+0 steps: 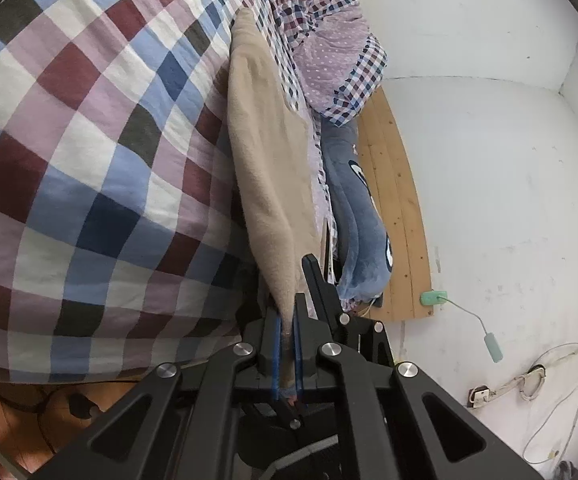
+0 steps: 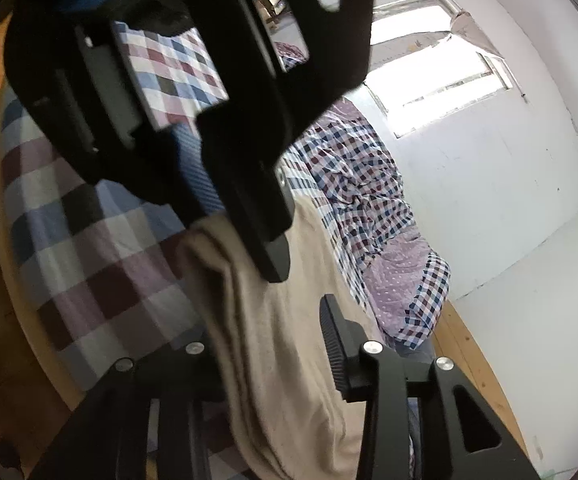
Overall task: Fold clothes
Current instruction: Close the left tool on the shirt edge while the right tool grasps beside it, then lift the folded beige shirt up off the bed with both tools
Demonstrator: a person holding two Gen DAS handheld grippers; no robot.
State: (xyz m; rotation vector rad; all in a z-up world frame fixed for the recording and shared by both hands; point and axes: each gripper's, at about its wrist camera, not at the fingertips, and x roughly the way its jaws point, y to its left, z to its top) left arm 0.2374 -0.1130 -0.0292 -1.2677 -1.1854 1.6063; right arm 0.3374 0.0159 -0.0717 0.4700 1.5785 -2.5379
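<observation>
Left gripper (image 1: 287, 344) clamped on beige garment (image 1: 265, 152), lifted over bed (image 1: 89, 140); right gripper (image 2: 273, 344) apart around it; folding unfinished.

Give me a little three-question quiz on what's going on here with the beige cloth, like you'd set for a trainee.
1. True or false: the left gripper is shut on an edge of the beige garment.
2. What does the garment lie on? A) a wooden floor B) a checked bedsheet C) a white wall
3. Fill in: the right gripper has its fingers ____, with the garment running between them.

Key
1. True: the cloth is pinched between the blue pads.
2. B.
3. Apart: one black finger shows well clear of the cloth.
</observation>
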